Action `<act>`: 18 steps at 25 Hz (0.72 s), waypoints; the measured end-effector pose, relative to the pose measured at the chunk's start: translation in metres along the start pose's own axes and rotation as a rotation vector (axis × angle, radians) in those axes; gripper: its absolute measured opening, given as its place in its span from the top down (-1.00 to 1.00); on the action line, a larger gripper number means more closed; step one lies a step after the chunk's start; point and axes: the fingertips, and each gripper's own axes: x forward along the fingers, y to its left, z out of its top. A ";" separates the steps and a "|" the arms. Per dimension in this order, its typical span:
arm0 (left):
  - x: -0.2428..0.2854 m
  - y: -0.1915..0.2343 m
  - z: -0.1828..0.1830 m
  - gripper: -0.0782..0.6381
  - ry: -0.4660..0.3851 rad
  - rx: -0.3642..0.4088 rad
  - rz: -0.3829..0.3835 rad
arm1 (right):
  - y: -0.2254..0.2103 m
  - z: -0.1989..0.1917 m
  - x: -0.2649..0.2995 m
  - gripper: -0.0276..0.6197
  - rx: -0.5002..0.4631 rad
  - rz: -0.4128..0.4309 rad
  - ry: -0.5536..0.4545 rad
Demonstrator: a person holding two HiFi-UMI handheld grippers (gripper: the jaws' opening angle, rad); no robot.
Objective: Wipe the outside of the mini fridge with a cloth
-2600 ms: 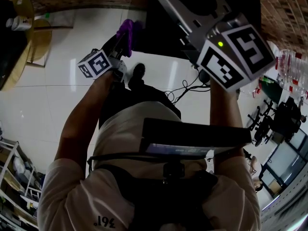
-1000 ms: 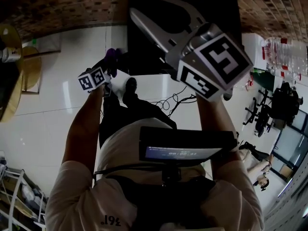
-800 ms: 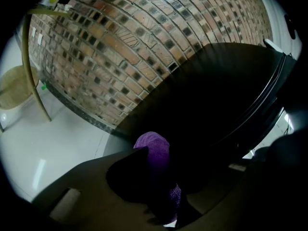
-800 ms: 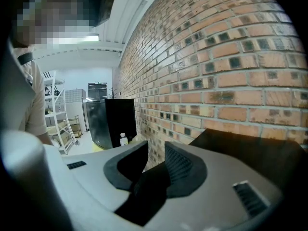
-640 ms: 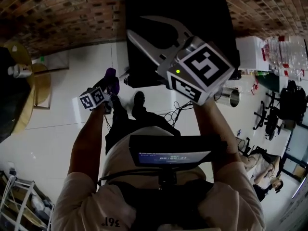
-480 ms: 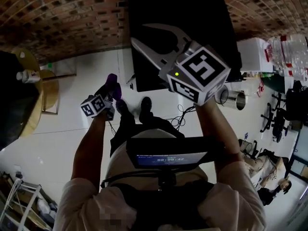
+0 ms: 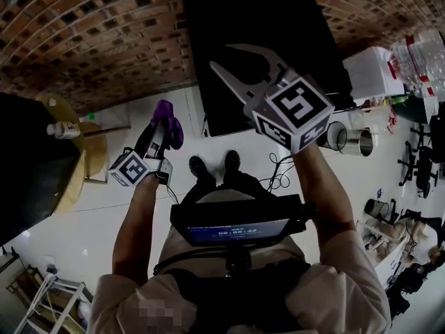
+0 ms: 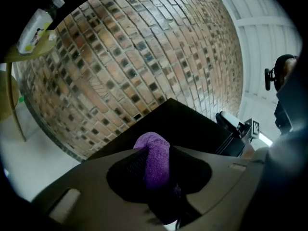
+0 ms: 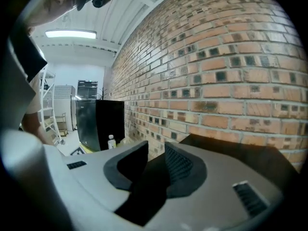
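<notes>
The black mini fridge [image 7: 264, 26] stands against the brick wall, seen from above. My left gripper [image 7: 161, 122] is left of the fridge's front corner, raised off the floor, shut on a bunched purple cloth [image 7: 167, 113]. In the left gripper view the cloth [image 8: 155, 162] stands up between the jaws, with the fridge's top [image 8: 183, 124] just beyond. My right gripper [image 7: 227, 56] hovers over the fridge top, jaws nearly together with nothing between them. The right gripper view looks past its jaws [image 9: 156, 150] at the bricks, with the dark fridge top [image 9: 236, 153] below.
A round wooden table [image 7: 87, 162] with a bottle [image 7: 62, 129] is at the left. Metal bins [image 7: 348, 141], a white box [image 7: 368, 68] and cables [image 7: 281, 169] lie right of the fridge. A tall black cabinet [image 9: 98, 121] stands farther along the wall.
My left gripper has risen with the purple cloth, up along the fridge's left side. The head view has tilted so more wall and fridge top show. The right gripper stays over the fridge.
</notes>
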 end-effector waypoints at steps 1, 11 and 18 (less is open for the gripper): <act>-0.001 -0.011 0.009 0.44 -0.006 0.005 -0.020 | -0.002 0.000 -0.004 0.59 -0.014 -0.022 0.004; -0.003 -0.104 0.058 0.44 -0.025 0.066 -0.089 | -0.010 0.008 -0.050 0.60 -0.014 -0.115 -0.038; -0.003 -0.191 0.083 0.44 -0.062 0.201 -0.151 | -0.023 0.011 -0.084 0.60 -0.034 -0.107 -0.085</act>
